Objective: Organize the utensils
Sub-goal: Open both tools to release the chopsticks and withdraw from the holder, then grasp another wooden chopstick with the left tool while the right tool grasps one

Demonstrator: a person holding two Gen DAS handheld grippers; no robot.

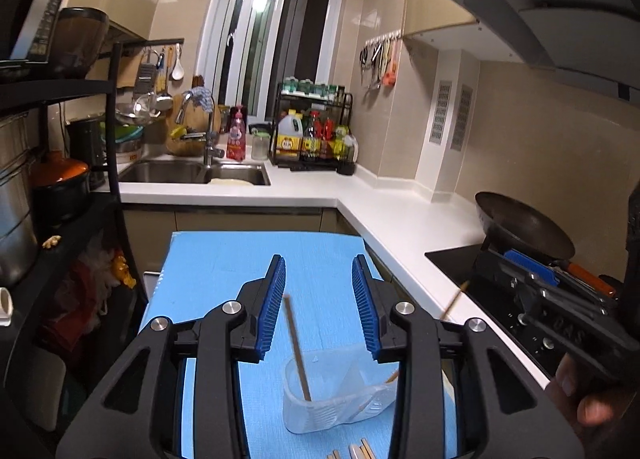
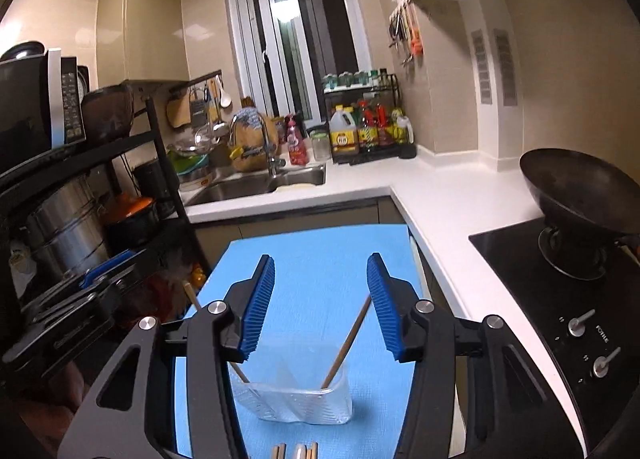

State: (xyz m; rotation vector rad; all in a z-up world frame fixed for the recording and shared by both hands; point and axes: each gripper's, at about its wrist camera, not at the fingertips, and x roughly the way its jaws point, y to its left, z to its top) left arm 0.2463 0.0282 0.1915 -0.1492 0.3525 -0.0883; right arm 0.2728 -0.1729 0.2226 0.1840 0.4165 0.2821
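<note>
A big blue mat (image 1: 248, 259) covers the table in front of the white kitchen counter (image 1: 400, 215). Near the close edge of the mat stands a see-through plastic holder (image 1: 316, 403), a small tub with thin, ribbed walls.

Two long, thin brown wooden chopsticks stand in the tub. One chopstick (image 1: 297, 347) leans to the left side and the other chopstick (image 2: 347, 343) leans to the right side, and their tops stick up well above the rim. More pale wooden sticks (image 2: 296, 451) lie flat on the mat, right at the near edge, and only their tips show.

The left gripper (image 1: 319, 303) has black arms and blue ribbed pads. Its jaws are apart and hold nothing; the left chopstick stands in the gap, touching neither pad. The right gripper (image 2: 321, 301) is open too, a bit wider, and it holds nothing. The right chopstick's top is just beside its right pad; I cannot tell if they touch.

What could go wrong? The tub looks light, and the tall sticks lean on its rim. If a pad bumps a stick when the grippers move, the tub could tip over and the sticks could spill out. The loose sticks are thin and lie flat, so they could slip or roll when pinched.
</note>
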